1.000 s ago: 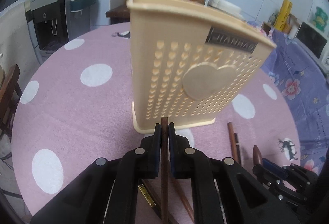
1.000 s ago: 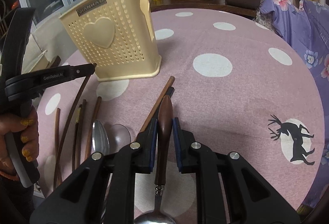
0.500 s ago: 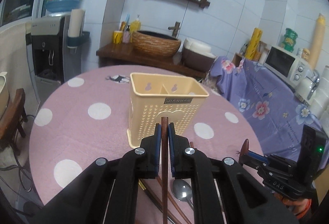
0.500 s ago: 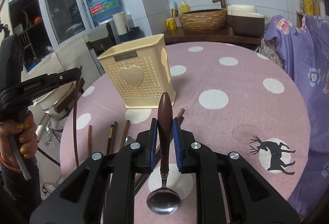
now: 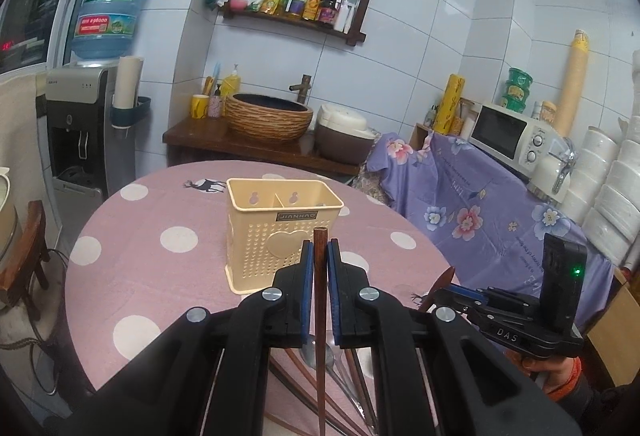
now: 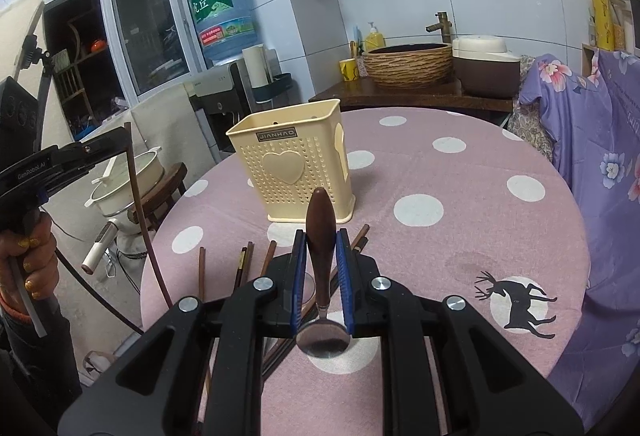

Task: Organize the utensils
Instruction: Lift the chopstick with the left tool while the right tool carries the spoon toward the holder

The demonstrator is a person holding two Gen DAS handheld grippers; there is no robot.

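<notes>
A cream perforated utensil holder [image 5: 276, 232] with two compartments stands upright on the pink dotted table [image 5: 160, 276]. My left gripper [image 5: 320, 248] is shut on a brown chopstick [image 5: 320, 320], held above the table in front of the holder. My right gripper [image 6: 321, 236] is shut on a spoon [image 6: 320, 220] by its dark wooden handle, the metal bowl [image 6: 323, 336] hanging toward me. In the right wrist view the holder [image 6: 292, 164] stands ahead and the left gripper [image 6: 116, 142] is at the far left. Several chopsticks [image 6: 246, 264] and another spoon [image 5: 320, 356] lie on the table below.
A chair with a white pot [image 6: 132, 176] stands off the table's left edge. A water dispenser [image 5: 80, 140] and a counter with a woven basin [image 5: 268, 116] are behind the table. Purple flowered cloth [image 5: 480, 204] covers furniture on the right.
Both grippers have risen and drawn back from the holder, carrying the chopstick and the spoon up off the table. The holder now looks smaller and farther away.
</notes>
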